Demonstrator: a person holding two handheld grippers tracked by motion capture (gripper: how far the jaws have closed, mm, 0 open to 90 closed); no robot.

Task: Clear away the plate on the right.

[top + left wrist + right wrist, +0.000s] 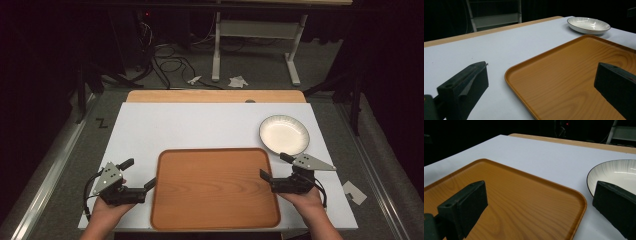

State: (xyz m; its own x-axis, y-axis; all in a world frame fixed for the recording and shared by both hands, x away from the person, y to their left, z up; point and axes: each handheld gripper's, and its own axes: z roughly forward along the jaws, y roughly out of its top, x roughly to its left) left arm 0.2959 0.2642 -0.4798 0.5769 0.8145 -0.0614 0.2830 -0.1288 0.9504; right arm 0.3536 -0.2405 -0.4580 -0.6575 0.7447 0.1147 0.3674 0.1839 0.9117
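Two claws wait at the near part of the desk (150, 125), one at each short side of a wooden tray (215, 187), and both stand wide with nothing between their jaws. The left claw (139, 174) is just beside the left edge of the tray; in the left gripper view one of its jaws hangs over the white sheet (486, 50) that covers the desk and the other hangs over the tray (574, 82), so the rim lies between them but is not gripped. The right claw (274, 166) is at the right edge in the same way: in the right gripper view one jaw is over the tray (524, 195) and the other is in front of the white bowl (616, 175). This bowl (284, 134) stands on the sheet just behind the far right corner of the tray, apart from it, and it looks empty. The tray itself is flat on the desk, close to the person's edge, and nothing lies on it. My judgement is that the work is at its very start: the claws are lined up on the two sides of the tray, but no grip is made, and the tray is not lifted. What is left is to close both claws on the rim and then carry or shift the tray, and perhaps to put the bowl on it, though I cannot be sure of this.
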